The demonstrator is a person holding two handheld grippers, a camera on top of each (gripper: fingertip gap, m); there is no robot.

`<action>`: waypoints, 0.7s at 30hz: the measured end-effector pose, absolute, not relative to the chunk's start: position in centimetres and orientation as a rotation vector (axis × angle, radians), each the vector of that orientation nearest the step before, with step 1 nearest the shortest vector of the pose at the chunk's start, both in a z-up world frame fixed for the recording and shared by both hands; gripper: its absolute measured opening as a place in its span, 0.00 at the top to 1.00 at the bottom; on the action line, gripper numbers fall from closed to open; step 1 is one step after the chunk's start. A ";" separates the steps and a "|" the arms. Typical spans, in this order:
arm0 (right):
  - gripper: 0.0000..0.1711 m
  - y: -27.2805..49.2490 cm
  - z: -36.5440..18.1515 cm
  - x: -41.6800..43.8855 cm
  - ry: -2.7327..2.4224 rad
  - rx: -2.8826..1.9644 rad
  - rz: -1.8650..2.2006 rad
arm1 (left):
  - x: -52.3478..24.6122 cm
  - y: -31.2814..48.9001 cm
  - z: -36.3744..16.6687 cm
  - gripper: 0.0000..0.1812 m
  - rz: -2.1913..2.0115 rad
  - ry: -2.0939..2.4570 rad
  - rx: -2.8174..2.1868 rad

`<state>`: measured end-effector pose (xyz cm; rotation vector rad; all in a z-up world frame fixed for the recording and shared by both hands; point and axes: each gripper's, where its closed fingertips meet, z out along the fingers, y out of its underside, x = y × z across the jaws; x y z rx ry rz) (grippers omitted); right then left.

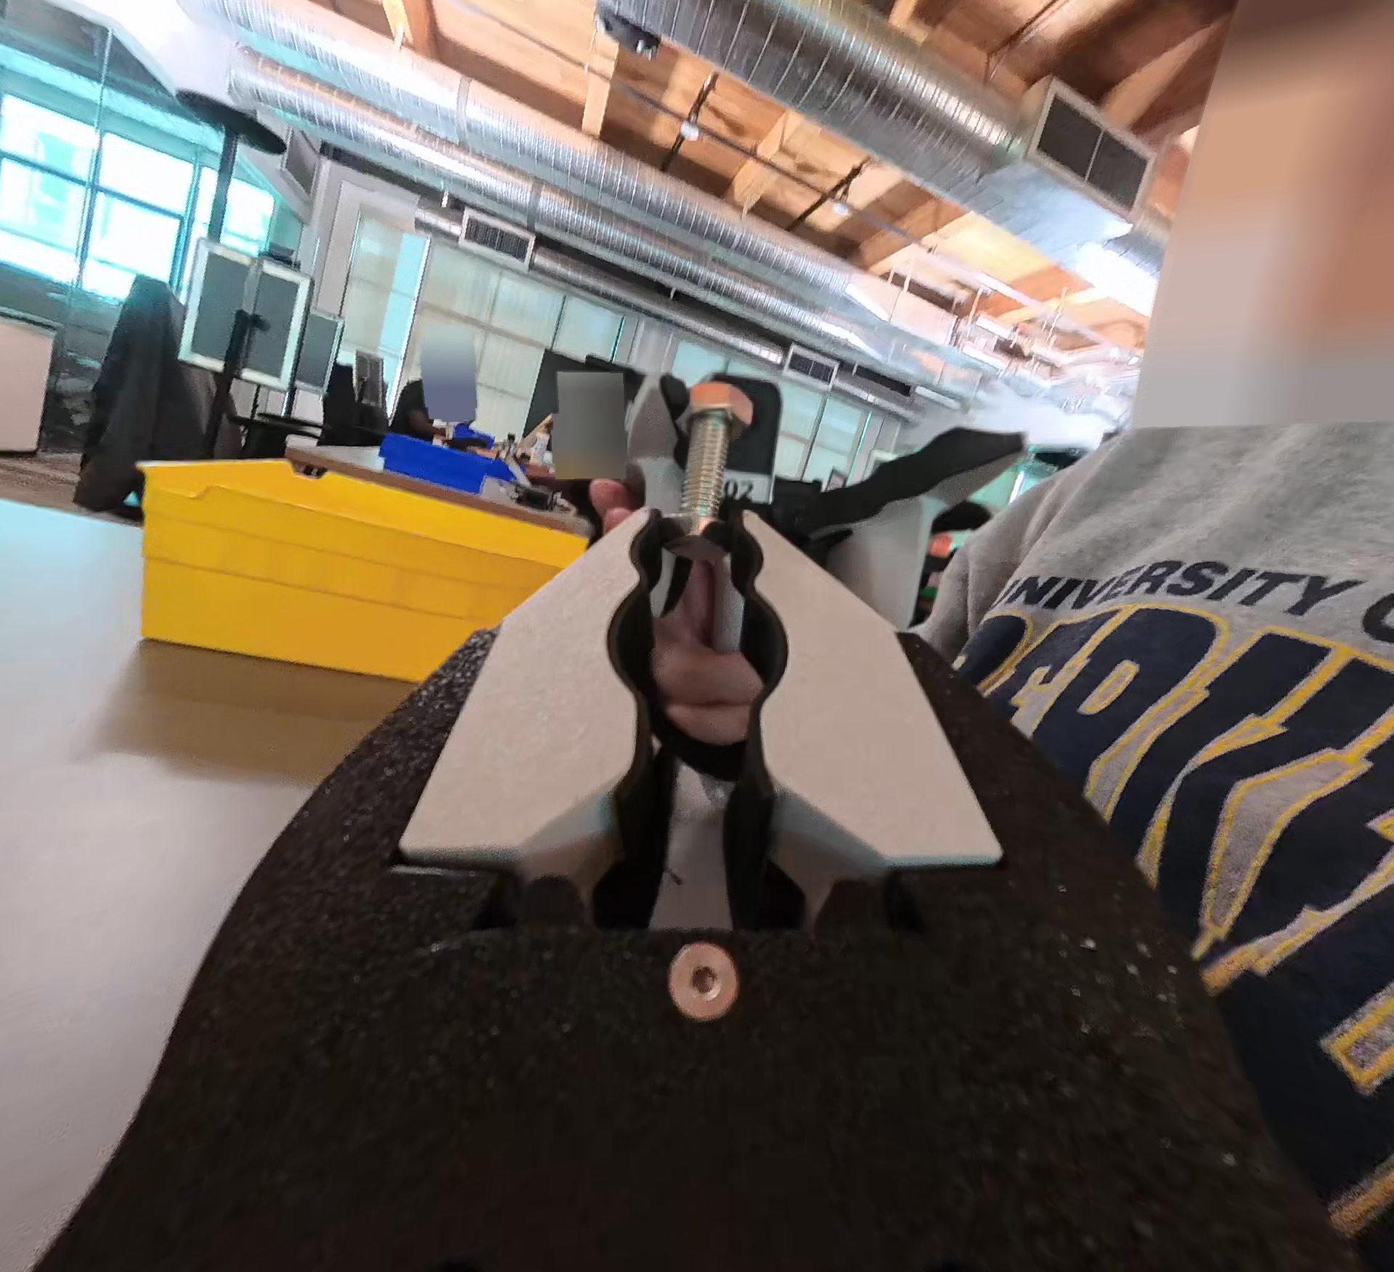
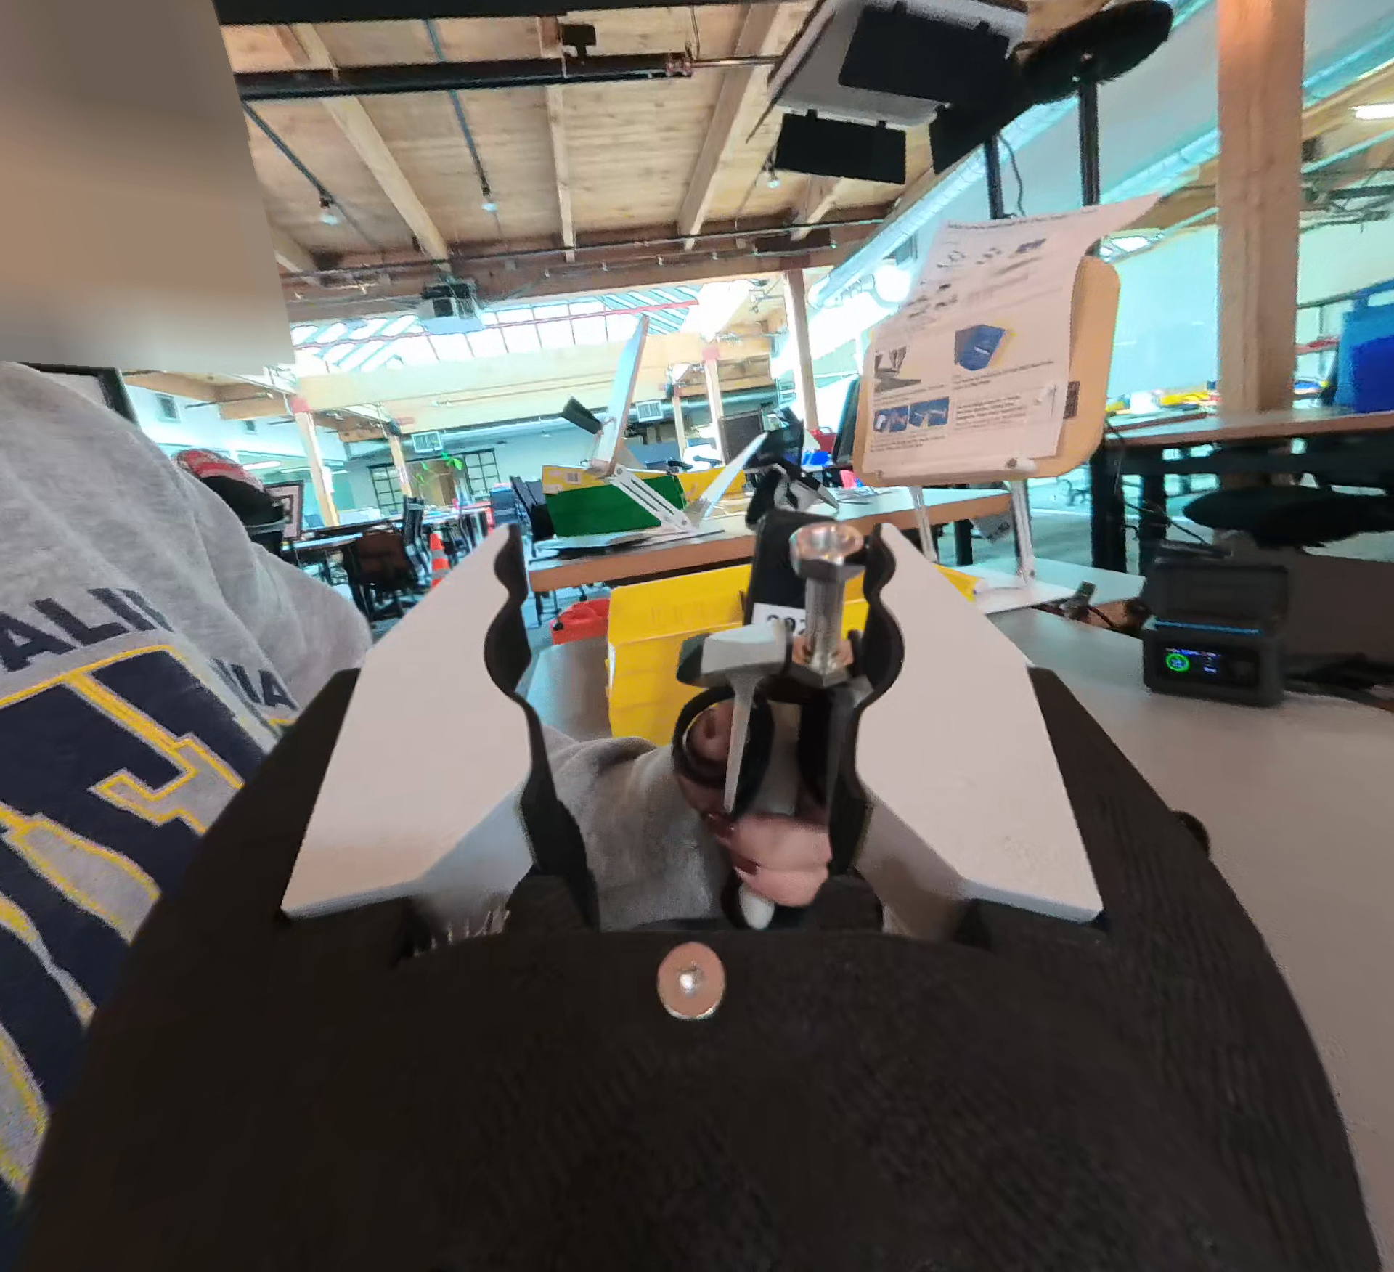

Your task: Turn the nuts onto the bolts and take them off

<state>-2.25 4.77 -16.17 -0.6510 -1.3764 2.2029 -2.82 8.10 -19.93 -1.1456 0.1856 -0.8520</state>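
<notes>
Left wrist view shows the left gripper (image 1: 698,534) pinching the bolt (image 1: 703,462) upright by its head, nut (image 1: 720,404) on top; right gripper (image 2: 694,557) fingers gape wide around it, above the worktop (image 1: 113,745).

— What sort of place is this?

— An open-plan workshop or lab space. Above the left gripper (image 1: 698,527), bare timber joists (image 1: 822,74) carry long silver ventilation ducts (image 1: 603,127).

— And at bench level?

— Off to its left a yellow plastic parts bin (image 1: 317,557) sits on a grey worktable (image 1: 98,708), with a blue bin (image 1: 441,455) on a desk beyond and tall windows (image 1: 113,210) farther back. Past the right gripper (image 2: 694,602) stands a long bench (image 2: 754,542); to its right, an instruction sheet on a stand (image 2: 981,346) and a small box with a lit screen (image 2: 1207,655).
</notes>
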 end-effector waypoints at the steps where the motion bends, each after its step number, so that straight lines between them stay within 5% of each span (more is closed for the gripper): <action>1: 0.48 4.8 -16.2 -2.1 -1.371 -0.645 2.211 | -3.3 7.8 -19.6 0.91 -0.861 0.166 -1.112; 12: 0.48 3.3 -15.9 -4.2 -1.378 -0.662 2.143 | -3.8 7.3 -18.8 0.92 -0.980 0.116 -1.005; 14: 0.56 3.7 -16.6 -3.7 -1.400 -0.663 2.118 | -5.7 6.5 -18.2 0.92 -0.968 0.058 -0.937; 21: 0.51 3.1 -16.1 -6.1 -1.445 -0.744 2.068 | -3.7 7.2 -18.8 0.92 -1.026 0.115 -0.995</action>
